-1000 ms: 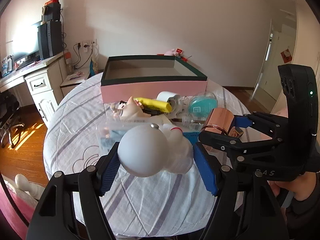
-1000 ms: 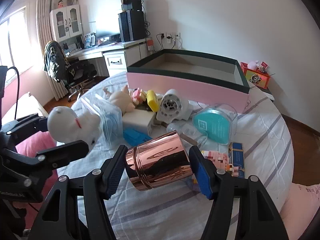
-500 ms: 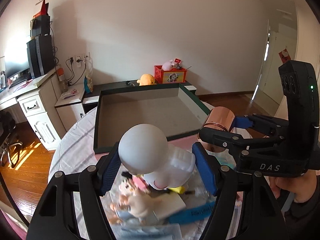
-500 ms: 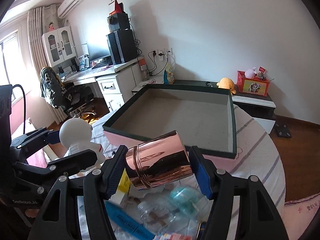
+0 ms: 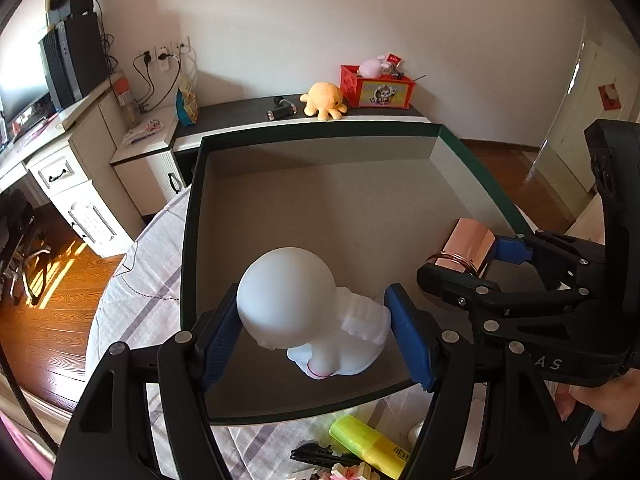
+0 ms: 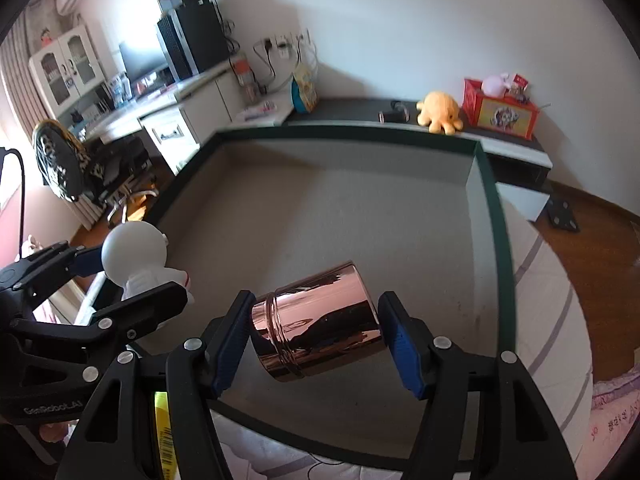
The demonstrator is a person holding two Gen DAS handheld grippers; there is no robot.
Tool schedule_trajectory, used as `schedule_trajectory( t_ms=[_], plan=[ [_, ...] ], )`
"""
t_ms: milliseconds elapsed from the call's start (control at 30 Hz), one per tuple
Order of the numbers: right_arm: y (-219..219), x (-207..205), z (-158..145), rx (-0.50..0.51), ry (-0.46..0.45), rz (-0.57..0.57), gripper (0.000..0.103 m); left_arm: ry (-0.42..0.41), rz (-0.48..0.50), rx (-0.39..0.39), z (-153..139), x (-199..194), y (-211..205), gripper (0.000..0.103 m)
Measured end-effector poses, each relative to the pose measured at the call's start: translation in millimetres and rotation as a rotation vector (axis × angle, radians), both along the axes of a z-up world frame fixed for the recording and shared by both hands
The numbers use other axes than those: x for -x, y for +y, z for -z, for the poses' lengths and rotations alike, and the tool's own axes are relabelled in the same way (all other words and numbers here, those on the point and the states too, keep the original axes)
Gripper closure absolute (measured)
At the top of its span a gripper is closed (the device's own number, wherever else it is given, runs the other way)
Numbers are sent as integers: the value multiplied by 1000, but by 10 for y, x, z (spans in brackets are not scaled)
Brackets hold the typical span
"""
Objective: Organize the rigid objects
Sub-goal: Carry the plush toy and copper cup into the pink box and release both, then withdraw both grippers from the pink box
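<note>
My left gripper (image 5: pixel 316 336) is shut on a white astronaut figure (image 5: pixel 304 312) with a round head, held above the near left part of the open box (image 5: pixel 192 240). My right gripper (image 6: pixel 316 344) is shut on a shiny copper cup (image 6: pixel 320 328), lying sideways, above the box's near middle. The box has a dark green rim and a bare grey floor (image 6: pixel 340 220). Each gripper shows in the other view: the right one with the cup (image 5: pixel 468 246), the left one with the figure (image 6: pixel 136 260).
A yellow highlighter (image 5: pixel 368 444), a black clip and small toys lie on the striped tablecloth (image 5: pixel 136 320) in front of the box. Behind the box stand a low cabinet with a yellow plush (image 5: pixel 324 100) and a red box, and a white desk at left.
Both grippers rose from the cluttered table front and moved forward over the box rim. They now hold the figure and the cup above the box floor.
</note>
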State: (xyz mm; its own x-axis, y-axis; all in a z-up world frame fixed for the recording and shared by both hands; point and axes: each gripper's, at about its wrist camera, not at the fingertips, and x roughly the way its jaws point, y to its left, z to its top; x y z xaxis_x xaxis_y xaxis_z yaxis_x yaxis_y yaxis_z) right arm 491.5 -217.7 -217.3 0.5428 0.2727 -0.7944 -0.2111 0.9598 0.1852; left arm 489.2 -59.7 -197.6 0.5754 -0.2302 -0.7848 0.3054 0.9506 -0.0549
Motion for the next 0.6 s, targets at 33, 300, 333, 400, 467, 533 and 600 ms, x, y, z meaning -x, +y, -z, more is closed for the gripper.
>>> schedule_trajectory(
  t_ms=[33,300,333,400,467,533,600],
  plan=[
    [-10,-2,17,-11,11,7,38,4,-5,-2,18,2,0,30],
    [-137,301,-279,-41,-85,56,22,-129,-73,20,-306,451,139,7],
    [-145,441,-379,-36,-118,65,21,-162,-95,15,-390,559,176,5],
    [-119,689,-564,-21,-188,78,18,-258,-131,14,-566,898,244,2],
    [-83,980,-759,-13,-264,90,17,-339,-165,27,-723,1235,303,0],
    [-30,1357,-939,5,-346,99,15,-410,-195,39,-847,1576,351,0],
    [22,1706,-1058,32,-415,115,1,-459,-218,42,-930,1881,380,0]
  ],
)
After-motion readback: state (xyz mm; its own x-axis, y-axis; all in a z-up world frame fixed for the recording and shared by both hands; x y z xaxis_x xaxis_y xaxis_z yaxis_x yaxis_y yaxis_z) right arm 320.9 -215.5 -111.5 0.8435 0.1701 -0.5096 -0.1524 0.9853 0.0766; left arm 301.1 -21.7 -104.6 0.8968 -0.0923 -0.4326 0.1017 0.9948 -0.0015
